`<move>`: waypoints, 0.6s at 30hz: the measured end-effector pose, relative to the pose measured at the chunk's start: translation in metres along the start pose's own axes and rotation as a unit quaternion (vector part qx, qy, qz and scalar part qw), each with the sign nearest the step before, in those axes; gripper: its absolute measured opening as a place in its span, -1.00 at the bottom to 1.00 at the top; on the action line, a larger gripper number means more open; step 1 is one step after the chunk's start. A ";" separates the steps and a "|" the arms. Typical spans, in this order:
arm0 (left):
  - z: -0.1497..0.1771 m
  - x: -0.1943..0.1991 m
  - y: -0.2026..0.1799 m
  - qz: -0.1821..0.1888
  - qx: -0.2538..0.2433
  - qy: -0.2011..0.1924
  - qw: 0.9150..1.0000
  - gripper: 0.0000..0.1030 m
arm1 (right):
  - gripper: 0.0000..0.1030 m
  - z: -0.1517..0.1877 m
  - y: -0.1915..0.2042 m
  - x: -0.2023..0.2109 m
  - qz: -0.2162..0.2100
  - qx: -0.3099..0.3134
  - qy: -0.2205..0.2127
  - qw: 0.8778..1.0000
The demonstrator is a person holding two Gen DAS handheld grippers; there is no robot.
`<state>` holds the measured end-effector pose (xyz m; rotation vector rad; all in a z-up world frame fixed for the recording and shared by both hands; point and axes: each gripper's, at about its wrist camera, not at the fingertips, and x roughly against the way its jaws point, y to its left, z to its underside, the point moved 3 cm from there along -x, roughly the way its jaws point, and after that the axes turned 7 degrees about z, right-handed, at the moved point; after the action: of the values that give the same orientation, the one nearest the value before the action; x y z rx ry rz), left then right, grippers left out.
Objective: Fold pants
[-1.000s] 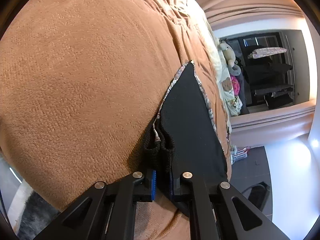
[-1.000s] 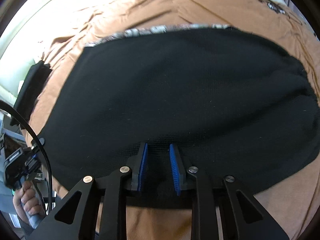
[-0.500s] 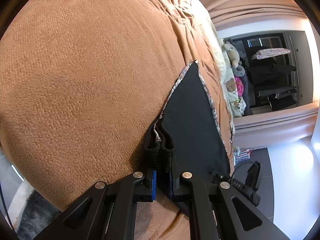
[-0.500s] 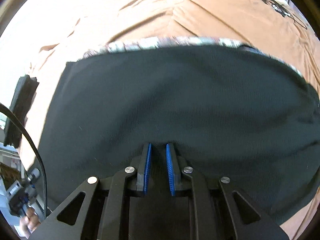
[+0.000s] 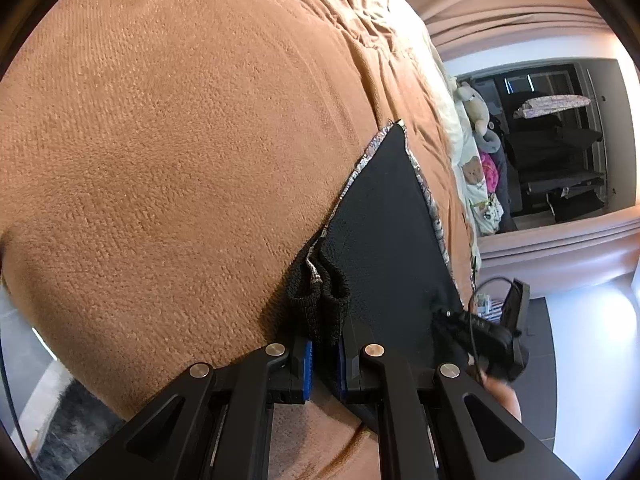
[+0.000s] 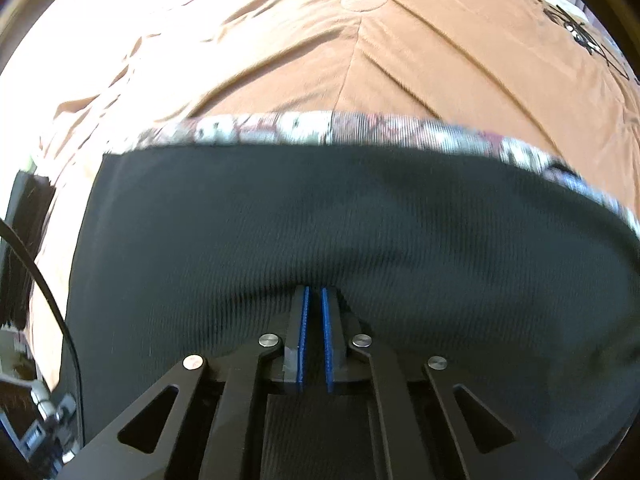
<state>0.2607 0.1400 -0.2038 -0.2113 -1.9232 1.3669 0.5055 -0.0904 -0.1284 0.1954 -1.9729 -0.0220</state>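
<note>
Black pants point(image 5: 392, 232) with a patterned grey-white lining edge lie on a brown fleece blanket point(image 5: 180, 140). My left gripper point(image 5: 324, 356) is shut on the bunched black waistband corner point(image 5: 320, 300). In the right wrist view the pants point(image 6: 320, 220) fill the lower frame, with the patterned edge point(image 6: 320, 128) along their far side. My right gripper point(image 6: 314, 340) is closed down on the near edge of the black fabric, its blue pads almost touching. The right gripper's body also shows in the left wrist view point(image 5: 488, 336).
The brown blanket point(image 6: 360, 40) covers a bed. Stuffed toys point(image 5: 476, 112) and pillows lie along the bed's far side. A dark doorway with shelves point(image 5: 560, 140) is beyond. Grey floor point(image 5: 580, 360) lies at right.
My right gripper's jaws have narrowed from open to nearly shut on the pants' near edge and the fabric has lifted closer. The right gripper has come into the left wrist view.
</note>
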 end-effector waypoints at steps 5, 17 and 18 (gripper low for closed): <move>0.000 -0.002 0.000 0.000 0.000 -0.001 1.000 -0.82 | -1.00 -0.020 0.011 -0.016 0.007 -0.006 -0.002 1.000; 0.004 -0.007 -0.011 -0.016 -0.011 0.005 1.000 -0.52 | -1.00 -0.063 0.005 -0.033 0.008 0.006 -0.011 1.000; 0.004 -0.008 -0.011 -0.015 -0.010 0.005 1.000 -0.48 | -1.00 -0.065 0.005 -0.032 0.004 0.002 -0.009 1.000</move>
<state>0.2668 0.1283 -0.1983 -0.1973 -1.9250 1.3240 0.5762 -0.0758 -0.1313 0.1903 -1.9928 -0.0141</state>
